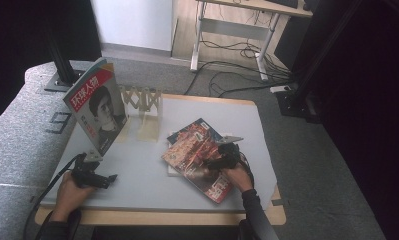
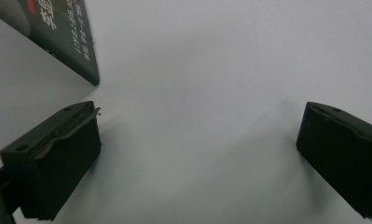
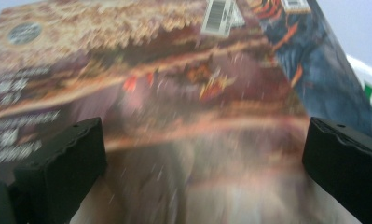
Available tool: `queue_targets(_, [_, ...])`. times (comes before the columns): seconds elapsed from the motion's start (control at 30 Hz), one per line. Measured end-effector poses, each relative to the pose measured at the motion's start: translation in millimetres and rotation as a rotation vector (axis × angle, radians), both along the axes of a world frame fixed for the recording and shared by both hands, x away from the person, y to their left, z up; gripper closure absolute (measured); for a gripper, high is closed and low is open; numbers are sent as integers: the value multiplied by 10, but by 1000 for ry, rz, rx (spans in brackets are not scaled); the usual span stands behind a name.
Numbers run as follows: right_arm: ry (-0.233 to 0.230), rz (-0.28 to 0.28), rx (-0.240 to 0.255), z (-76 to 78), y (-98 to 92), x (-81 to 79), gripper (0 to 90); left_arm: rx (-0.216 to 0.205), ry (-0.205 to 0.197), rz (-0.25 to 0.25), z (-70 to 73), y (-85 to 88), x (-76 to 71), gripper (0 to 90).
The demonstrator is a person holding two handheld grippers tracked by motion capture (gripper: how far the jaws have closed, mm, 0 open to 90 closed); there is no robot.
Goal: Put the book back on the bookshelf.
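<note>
High view: our right gripper [image 1: 213, 163] hovers, jaws wide apart, gripping nothing, over the red magazine [image 1: 199, 159] lying flat right of centre, long axis running far-left to near-right. Left gripper [image 1: 107, 180] rests open near-left.

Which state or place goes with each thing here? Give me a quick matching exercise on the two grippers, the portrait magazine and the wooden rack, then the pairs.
Things:
1. left gripper
2. right gripper
3. portrait magazine
4. wooden rack

States or places:
A. stands propped upright at the table's left
B. jaws open over the red magazine on top of the pile
C. jaws open over bare white table, near the person's edge
D. stands at the table's far side, nothing in its slots

Pairs: 1-C, 2-B, 3-A, 4-D
</note>
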State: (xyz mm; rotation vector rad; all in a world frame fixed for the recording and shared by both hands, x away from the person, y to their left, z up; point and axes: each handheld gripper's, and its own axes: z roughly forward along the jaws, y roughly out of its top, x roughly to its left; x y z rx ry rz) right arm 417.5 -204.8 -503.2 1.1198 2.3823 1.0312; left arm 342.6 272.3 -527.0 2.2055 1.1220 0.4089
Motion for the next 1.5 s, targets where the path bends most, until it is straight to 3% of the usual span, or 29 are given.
queue_targets(0.3, [-9,-22,-11,-14,-115,-384,0,0,0,0,0,0,0,0])
queue_targets(0.77, [-17,-135,-18,-48,-464,-847,0,0,-1,0,0,0,0,0])
queue_targets(1.3, [-13,-168,14,-110,-532,-901,0,0,-1,0,0,0,-1,0])
queue_targets(1.5, [-24,-160,-2,-107,-518,-851,0,0,-1,0,0,0,0,0])
